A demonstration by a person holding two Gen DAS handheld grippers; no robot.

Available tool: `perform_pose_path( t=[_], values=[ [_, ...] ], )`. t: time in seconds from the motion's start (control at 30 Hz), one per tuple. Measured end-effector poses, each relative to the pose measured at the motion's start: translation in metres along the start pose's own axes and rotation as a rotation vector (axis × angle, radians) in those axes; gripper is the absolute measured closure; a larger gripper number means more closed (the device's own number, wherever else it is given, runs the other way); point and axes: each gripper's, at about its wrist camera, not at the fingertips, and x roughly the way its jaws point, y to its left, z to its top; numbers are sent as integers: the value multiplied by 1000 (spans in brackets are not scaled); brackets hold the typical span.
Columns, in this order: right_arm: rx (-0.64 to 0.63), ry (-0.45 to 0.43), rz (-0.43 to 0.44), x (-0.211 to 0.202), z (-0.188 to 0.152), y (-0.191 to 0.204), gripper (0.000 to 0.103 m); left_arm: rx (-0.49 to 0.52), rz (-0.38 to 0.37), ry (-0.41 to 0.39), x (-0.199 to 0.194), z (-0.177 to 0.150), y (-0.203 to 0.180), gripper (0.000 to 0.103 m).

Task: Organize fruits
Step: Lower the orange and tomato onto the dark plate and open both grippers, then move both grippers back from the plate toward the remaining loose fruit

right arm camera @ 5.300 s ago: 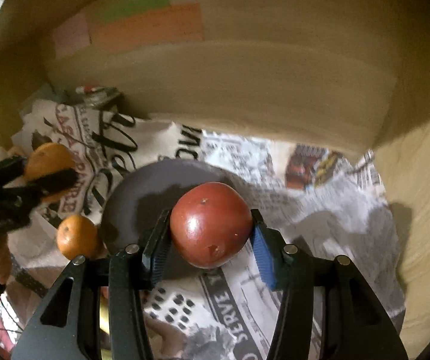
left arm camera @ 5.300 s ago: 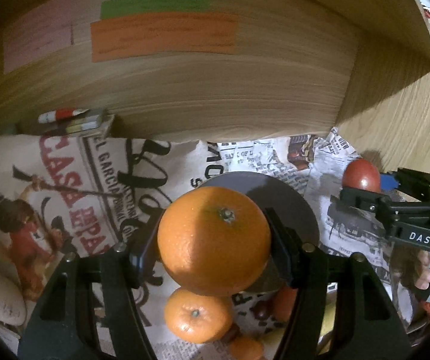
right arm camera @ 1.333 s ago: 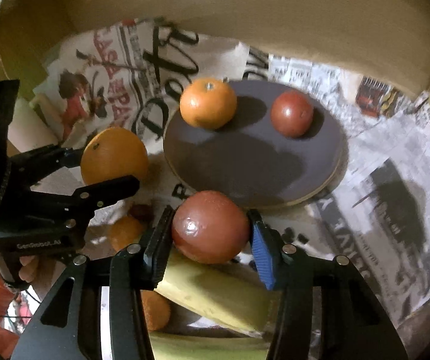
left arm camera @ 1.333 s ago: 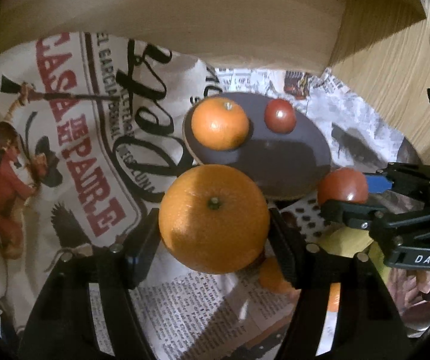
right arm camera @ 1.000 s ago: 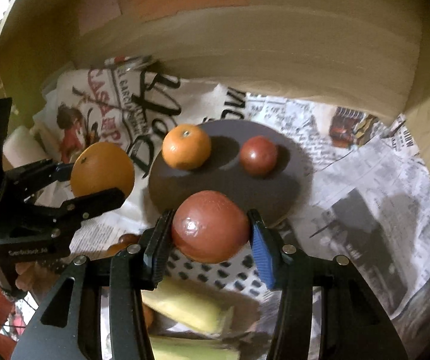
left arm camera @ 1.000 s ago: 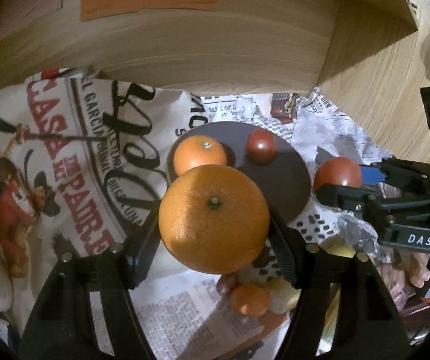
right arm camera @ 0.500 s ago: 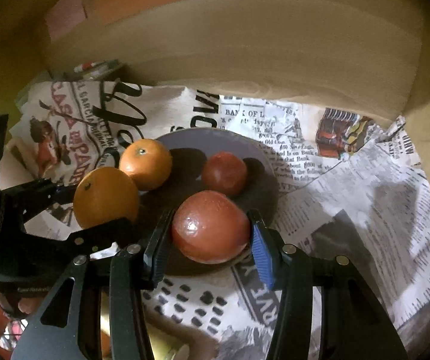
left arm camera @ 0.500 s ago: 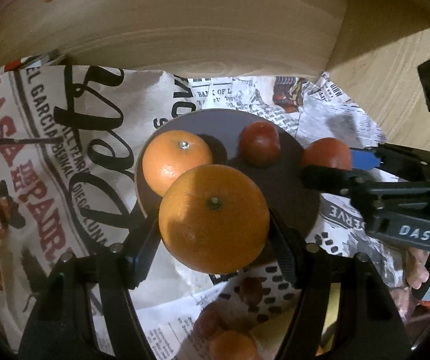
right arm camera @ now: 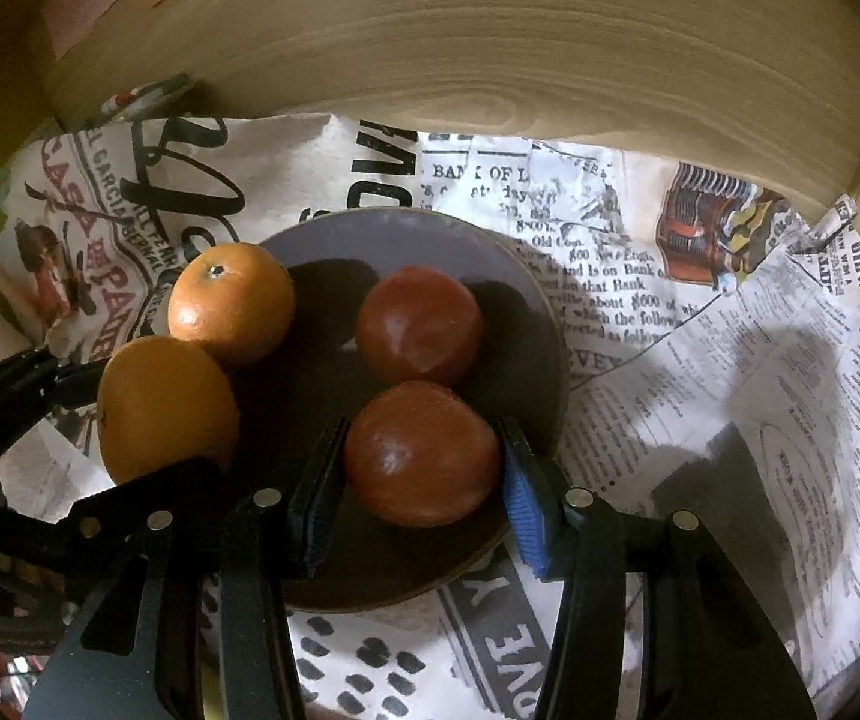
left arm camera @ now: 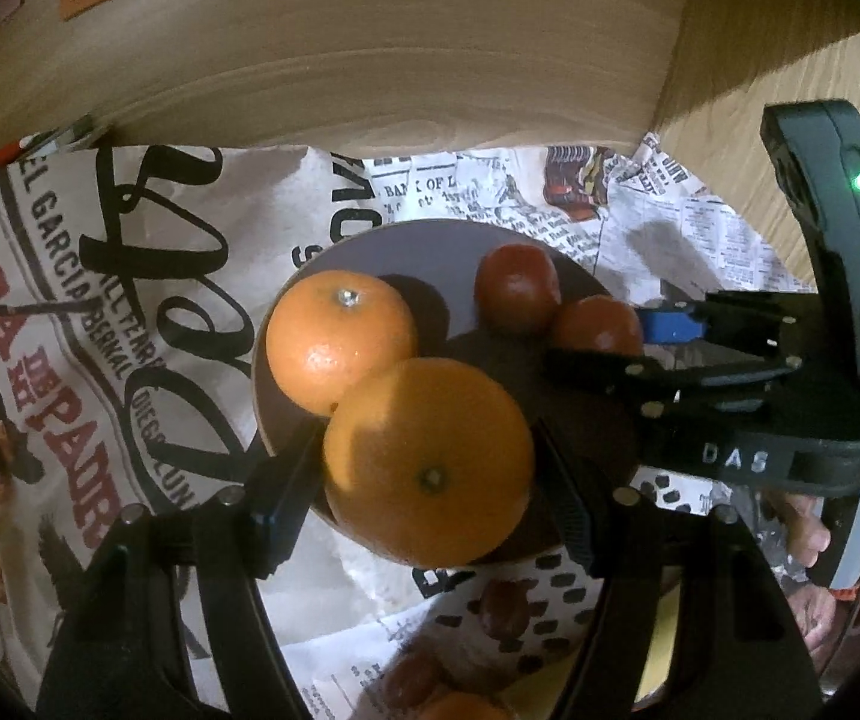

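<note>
Left wrist view looks down over a dark round plate [left arm camera: 369, 246] lying on sheets of printed newspaper [left arm camera: 99, 312], with a pale wooden panel [left arm camera: 369, 60] curving behind it. The left gripper [left arm camera: 430, 480] has its two black jaws partly spread and pressed against the sides of a large orange [left arm camera: 430, 462], which it holds over the near edge of the plate; whether the fruit rests on the plate cannot be told. A smaller orange [left arm camera: 339, 342] sits on the plate's left part, touching or just beside the held one. A red tomato [left arm camera: 517, 288] lies on the far right part of the plate.

From the right, the right gripper [left arm camera: 601, 339] reaches in over the plate, its blue pad [left arm camera: 670, 324] and black finger closed on a second red tomato [left arm camera: 598, 324], just beside the first. A person's fingers [left arm camera: 808, 534] wrap the handle below the letters DAS.

Right wrist view shows the same grip from behind: the right gripper [right arm camera: 420, 468] clasps its tomato [right arm camera: 420, 453] between narrowly spread jaws, low over the near half of the plate [right arm camera: 526, 288]. The loose tomato [right arm camera: 417, 324] sits just beyond it, the small orange [right arm camera: 231, 303] at the plate's left rim, and the large orange [right arm camera: 165, 408] in the left gripper [right arm camera: 129, 420] at the left edge. More fruit lies dim on the newspaper [right arm camera: 730, 390] near the bottom of the left view.
</note>
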Motion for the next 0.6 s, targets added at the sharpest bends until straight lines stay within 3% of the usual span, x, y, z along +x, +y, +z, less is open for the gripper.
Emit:
perform_pose_path(
  t=[0.37,0.6],
  values=[
    [-21,-3,3,-8,0,4,55,-2,9,-38,-18,0,-3,33],
    [-47,-71,-12,-39,-6,13,45,-36,23,-59,-44,-13,8,32]
  ],
)
